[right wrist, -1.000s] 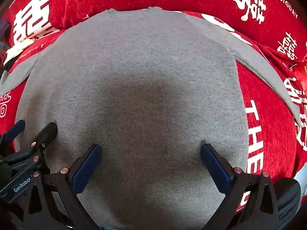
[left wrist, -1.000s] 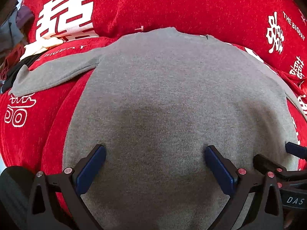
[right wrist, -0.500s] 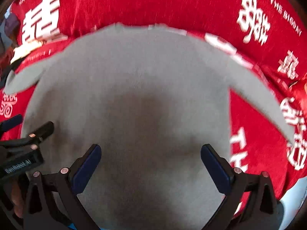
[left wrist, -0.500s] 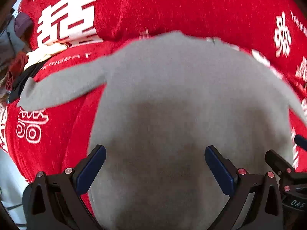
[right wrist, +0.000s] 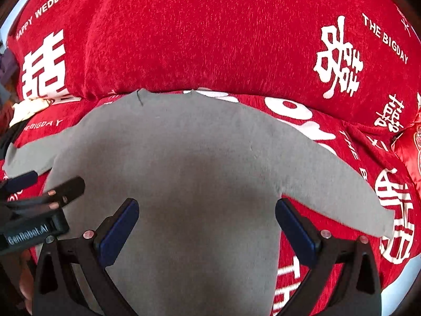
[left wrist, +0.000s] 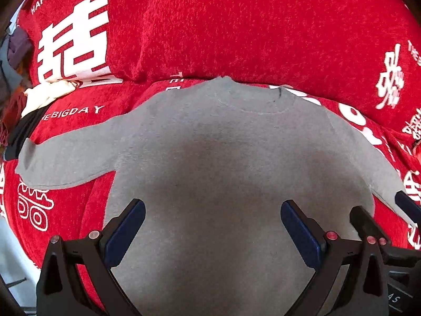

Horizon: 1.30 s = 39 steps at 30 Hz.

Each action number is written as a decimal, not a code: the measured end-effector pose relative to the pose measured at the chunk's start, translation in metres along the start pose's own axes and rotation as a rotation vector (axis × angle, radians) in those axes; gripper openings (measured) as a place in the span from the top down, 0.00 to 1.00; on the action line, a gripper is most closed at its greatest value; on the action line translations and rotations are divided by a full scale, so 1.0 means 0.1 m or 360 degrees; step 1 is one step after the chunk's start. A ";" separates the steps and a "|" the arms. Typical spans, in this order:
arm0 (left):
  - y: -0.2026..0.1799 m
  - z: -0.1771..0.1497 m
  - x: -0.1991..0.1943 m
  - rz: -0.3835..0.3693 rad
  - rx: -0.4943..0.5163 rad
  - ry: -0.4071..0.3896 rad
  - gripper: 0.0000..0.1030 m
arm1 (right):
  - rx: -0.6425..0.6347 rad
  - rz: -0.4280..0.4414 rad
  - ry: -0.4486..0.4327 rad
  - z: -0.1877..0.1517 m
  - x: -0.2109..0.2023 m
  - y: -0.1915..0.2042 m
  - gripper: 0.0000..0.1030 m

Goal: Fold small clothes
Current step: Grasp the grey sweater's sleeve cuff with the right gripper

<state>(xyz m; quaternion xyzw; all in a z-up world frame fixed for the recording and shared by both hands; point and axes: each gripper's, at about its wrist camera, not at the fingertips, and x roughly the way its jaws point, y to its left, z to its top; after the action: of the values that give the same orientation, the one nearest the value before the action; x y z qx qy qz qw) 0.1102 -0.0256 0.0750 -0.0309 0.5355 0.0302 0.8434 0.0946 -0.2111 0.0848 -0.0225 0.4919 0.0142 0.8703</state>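
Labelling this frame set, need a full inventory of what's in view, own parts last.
grey sweater: 1, grey, spread flat on the red cover, both sleeves out to the sides
red cover: 1, red with white lettering, under and behind the sweater
pile of clothes: 1, cream and dark pieces, far left edge
left hand-held gripper: 1, black with blue pads, open above the sweater's lower part
right hand-held gripper: 1, same colours, open beside it

Grey sweater (left wrist: 210,158) spread flat, unfolded, filling frame centre to bottom edge, neckline toward top, sleeves splayed to left and right edges.
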 end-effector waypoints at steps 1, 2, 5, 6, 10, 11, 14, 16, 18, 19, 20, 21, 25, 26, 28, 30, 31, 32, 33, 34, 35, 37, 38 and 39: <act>-0.01 0.01 0.02 0.0004 -0.0010 0.0008 0.00 | 0.0006 0.0004 0.0000 0.02 0.03 -0.02 0.00; -0.02 0.04 0.06 0.0002 -0.0025 0.0022 0.00 | 0.0016 0.0006 -0.0001 0.04 0.06 -0.04 0.00; -0.10 0.12 0.13 0.0009 -0.0044 0.0042 0.00 | 0.0048 0.0017 -0.0003 0.09 0.14 -0.13 0.00; -0.15 0.14 0.15 0.0015 -0.0042 0.0045 0.00 | 0.0062 0.0017 -0.0004 0.10 0.16 -0.18 0.00; -0.43 0.27 0.23 0.0038 0.0006 0.0052 0.00 | 0.0131 -0.0004 0.0004 0.12 0.24 -0.42 0.00; -0.53 0.30 0.26 0.0035 0.0028 0.0054 0.00 | 0.0159 -0.0013 0.0012 0.11 0.25 -0.52 0.00; -0.84 0.36 0.33 0.0014 0.0102 0.0050 0.00 | 0.0250 0.0011 0.0011 0.10 0.33 -0.84 0.00; -1.02 0.38 0.39 0.0023 0.0138 0.0061 0.00 | 0.0310 0.0048 0.0023 0.13 0.45 -1.05 0.00; -1.18 0.38 0.48 0.0040 0.0140 0.0091 0.00 | 0.0387 0.0108 0.0043 0.17 0.60 -1.27 0.00; -1.25 0.38 0.52 0.0018 0.0139 0.0117 0.00 | 0.0429 0.0125 0.0051 0.18 0.66 -1.38 0.00; -1.31 0.37 0.55 0.0008 0.0142 0.0139 0.00 | 0.0479 0.0133 0.0065 0.17 0.73 -1.51 0.00; -1.37 0.37 0.57 0.0005 0.0149 0.0145 0.00 | 0.0507 0.0148 0.0082 0.15 0.77 -1.60 0.00; -1.64 0.38 0.63 0.0016 0.0222 0.0152 0.00 | 0.0651 0.0056 0.0164 -0.12 0.84 -2.14 0.00; -1.72 0.39 0.66 0.0011 0.0246 0.0160 0.00 | 0.0678 0.0048 0.0153 -0.20 0.82 -2.26 0.00; -1.89 0.41 0.71 0.0004 0.0288 0.0174 0.00 | 0.0695 0.0046 0.0103 -0.35 0.68 -2.54 0.01; -2.06 0.42 0.77 -0.0017 0.0328 0.0190 0.00 | 0.0734 -0.0099 0.0127 -0.48 0.60 -2.80 0.01; -2.11 0.41 0.77 -0.0024 0.0338 0.0201 0.00 | 0.0779 -0.0183 0.0152 -0.59 0.58 -2.99 0.01; -2.20 0.41 0.81 -0.0037 0.0350 0.0221 0.00 | 0.0822 -0.0213 0.0180 -0.66 0.59 -3.13 0.01; -2.25 0.40 0.83 -0.0045 0.0357 0.0234 0.00 | 0.0903 -0.0226 0.0206 -0.79 0.58 -3.33 0.01; -2.30 0.39 0.86 -0.0052 0.0369 0.0250 0.00 | 0.0988 -0.0197 0.0167 -0.88 0.52 -3.49 0.01; -2.34 0.38 0.87 -0.0057 0.0380 0.0258 0.00 | 0.1083 -0.0180 0.0143 -1.01 0.40 -3.67 0.01; -2.41 0.36 0.87 -0.0054 0.0403 0.0247 0.00 | 0.1180 -0.0208 0.0071 -1.18 0.15 -3.82 0.01; -2.43 0.35 0.83 -0.0051 0.0404 0.0215 0.00 | 0.1211 -0.0201 0.0027 -1.27 0.04 -3.87 0.01; -2.42 0.34 0.78 -0.0060 0.0393 0.0177 0.00 | 0.1249 -0.0169 -0.0026 -1.36 -0.08 -3.89 0.01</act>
<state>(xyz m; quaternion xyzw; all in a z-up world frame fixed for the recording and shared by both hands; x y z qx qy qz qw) 0.1943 -0.2629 0.0232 0.0614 0.5804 -0.0537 0.8103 -0.0081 -0.6071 0.0317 0.2865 0.4513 -0.2196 0.8161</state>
